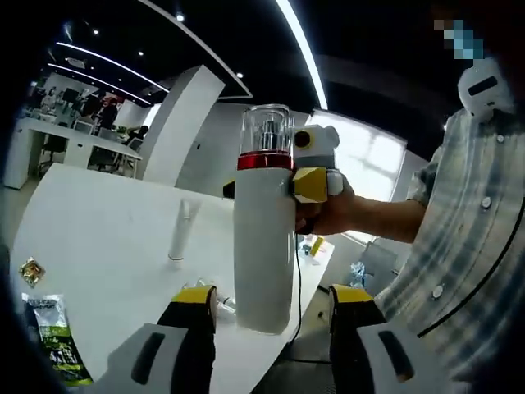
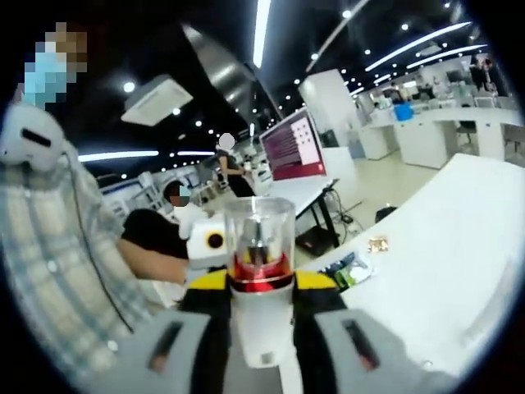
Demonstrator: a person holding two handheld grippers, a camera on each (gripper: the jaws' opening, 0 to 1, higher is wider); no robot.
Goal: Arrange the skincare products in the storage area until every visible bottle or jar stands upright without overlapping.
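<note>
Two bottles: small tube [image 1: 184, 230] upright far left on table [image 1: 98, 238]; tall white pump bottle [image 1: 264, 222] mid-scene, base near table edge, clamped near red collar by right gripper [image 2: 262, 283]. Left gripper [image 1: 275, 316] jaws apart, straddling base. Lower bottle vertically, release once flat, clear of tube.

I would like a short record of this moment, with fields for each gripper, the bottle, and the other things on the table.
bottle: tall white pump bottle with red band and clear cap, upright, its base at the white table
right gripper: jaws closed on the bottle just below the red band
left gripper: jaws open, one on each side of the bottle's base, not touching it
other product: small white tube standing upright farther back on the table
other items: green packet and small sachet lying flat near the table edge
</note>
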